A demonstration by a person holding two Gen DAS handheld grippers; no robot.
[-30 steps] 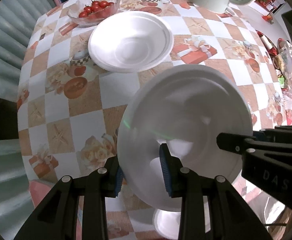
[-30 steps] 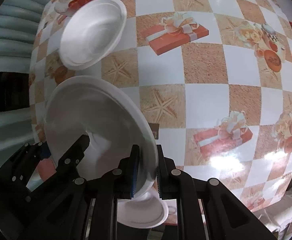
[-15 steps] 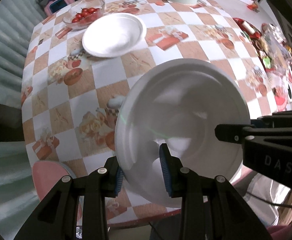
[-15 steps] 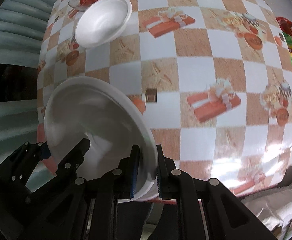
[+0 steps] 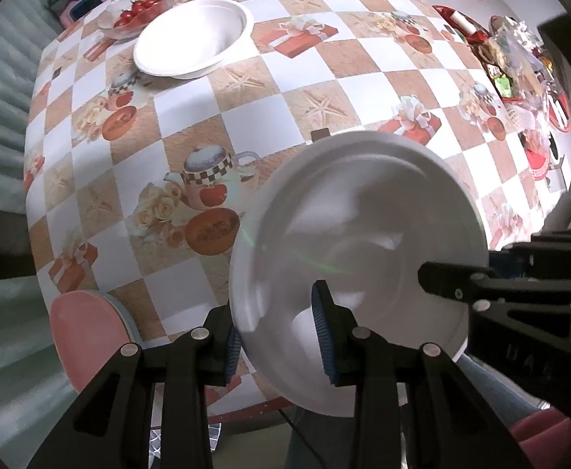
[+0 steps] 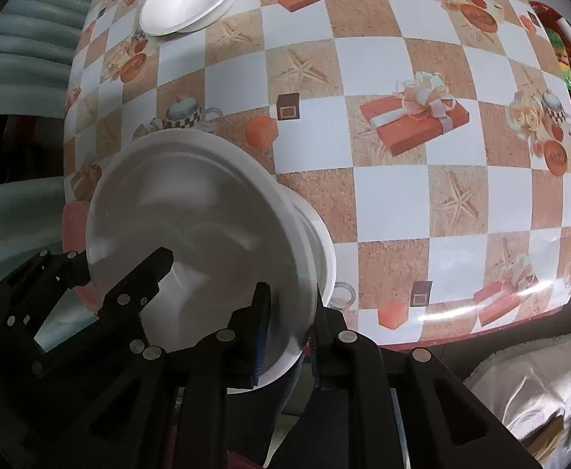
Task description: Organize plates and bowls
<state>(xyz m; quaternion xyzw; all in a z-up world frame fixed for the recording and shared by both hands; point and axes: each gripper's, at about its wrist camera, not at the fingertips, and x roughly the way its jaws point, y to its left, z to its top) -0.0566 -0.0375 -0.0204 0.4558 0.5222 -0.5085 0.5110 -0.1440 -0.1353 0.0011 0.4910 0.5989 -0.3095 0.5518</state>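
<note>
A round table (image 5: 191,144) under a checked oilcloth printed with gift boxes, teapots and starfish carries everything. Above its near edge a white foam bowl (image 5: 363,258) hangs tilted in the air, its hollow turned to both cameras and holding nothing. In the right wrist view a second white rim shows just behind it, so it may be two bowls nested; that cannot be settled. The left gripper (image 5: 277,332) pinches the bowl's near rim, blue pads closed on either side of the wall. The right gripper (image 6: 287,346) clamps the opposite rim the same way. A second white foam bowl (image 5: 193,37) sits upright and empty on the far side of the table. Just beyond it, a clear glass bowl (image 5: 139,9) holds cherry tomatoes (image 5: 137,9). A pink plate (image 5: 86,336) lies at the near left edge
</note>
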